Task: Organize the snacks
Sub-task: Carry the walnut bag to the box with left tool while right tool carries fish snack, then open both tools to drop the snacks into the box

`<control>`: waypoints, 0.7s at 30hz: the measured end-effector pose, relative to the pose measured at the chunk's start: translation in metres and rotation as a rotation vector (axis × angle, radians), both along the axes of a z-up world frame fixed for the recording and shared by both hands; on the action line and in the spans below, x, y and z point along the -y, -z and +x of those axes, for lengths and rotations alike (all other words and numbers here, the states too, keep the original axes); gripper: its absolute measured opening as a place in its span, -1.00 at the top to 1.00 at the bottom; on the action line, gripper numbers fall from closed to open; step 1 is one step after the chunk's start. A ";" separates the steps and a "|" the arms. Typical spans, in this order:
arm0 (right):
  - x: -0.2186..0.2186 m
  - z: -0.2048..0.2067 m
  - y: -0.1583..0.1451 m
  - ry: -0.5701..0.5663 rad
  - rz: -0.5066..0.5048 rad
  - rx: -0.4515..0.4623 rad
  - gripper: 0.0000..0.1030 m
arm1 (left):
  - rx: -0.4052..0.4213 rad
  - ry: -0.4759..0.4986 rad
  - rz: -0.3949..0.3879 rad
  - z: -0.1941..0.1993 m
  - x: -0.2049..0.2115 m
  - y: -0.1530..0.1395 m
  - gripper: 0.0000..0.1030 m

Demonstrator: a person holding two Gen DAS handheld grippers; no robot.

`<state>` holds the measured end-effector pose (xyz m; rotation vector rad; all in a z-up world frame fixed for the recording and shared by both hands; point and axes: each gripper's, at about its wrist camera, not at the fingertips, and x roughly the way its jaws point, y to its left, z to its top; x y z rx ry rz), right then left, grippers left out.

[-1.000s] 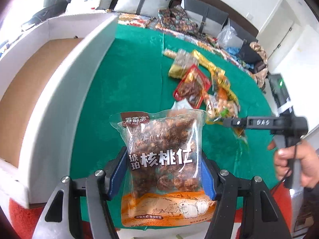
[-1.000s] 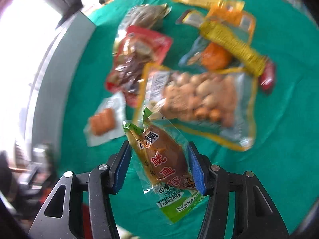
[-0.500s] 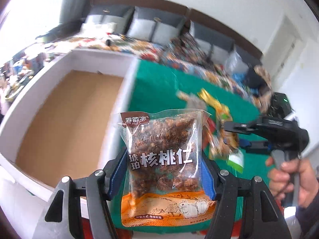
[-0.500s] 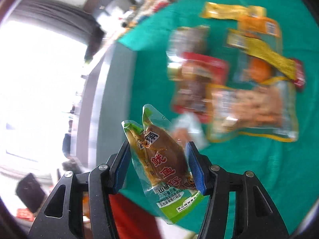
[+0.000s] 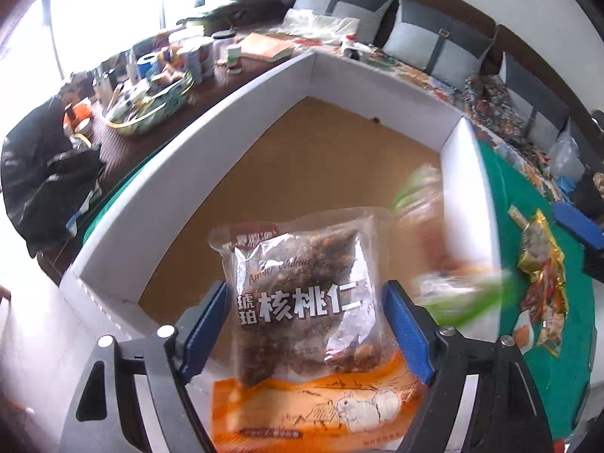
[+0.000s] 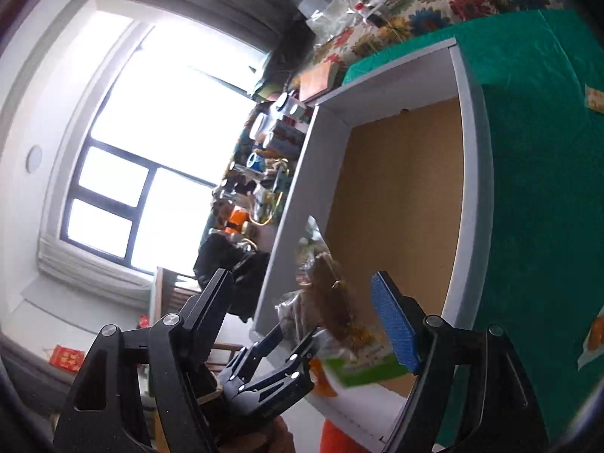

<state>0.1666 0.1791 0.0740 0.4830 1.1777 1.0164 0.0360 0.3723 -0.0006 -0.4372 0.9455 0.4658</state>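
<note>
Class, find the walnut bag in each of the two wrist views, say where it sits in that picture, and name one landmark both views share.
Left wrist: the walnut bag fills the lower centre, between the left tool's opening blue pads, over the box.
Right wrist: lower centre, small and blurred, at the tip of the left tool.
Shared landmark: the white box with the brown floor.

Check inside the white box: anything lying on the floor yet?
The white box shows a bare brown cardboard floor where visible. The walnut bag, between the opening jaws of the left hand-held gripper, and a blurred green snack packet cover the near part.
</note>
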 end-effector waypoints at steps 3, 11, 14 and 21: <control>0.022 0.004 0.012 0.036 -0.044 0.069 -0.54 | 0.012 -0.011 0.018 -0.010 0.003 0.007 -0.75; 0.135 0.026 0.044 0.137 -0.190 0.225 -0.54 | 0.044 -0.017 0.004 0.005 0.016 -0.001 -0.76; 0.173 0.027 0.052 0.192 -0.245 0.306 -0.54 | 0.085 0.015 0.034 0.008 0.029 -0.014 -0.76; 0.309 0.023 0.086 0.384 -0.467 0.448 -0.54 | 0.170 0.030 0.070 0.015 0.043 -0.043 -0.76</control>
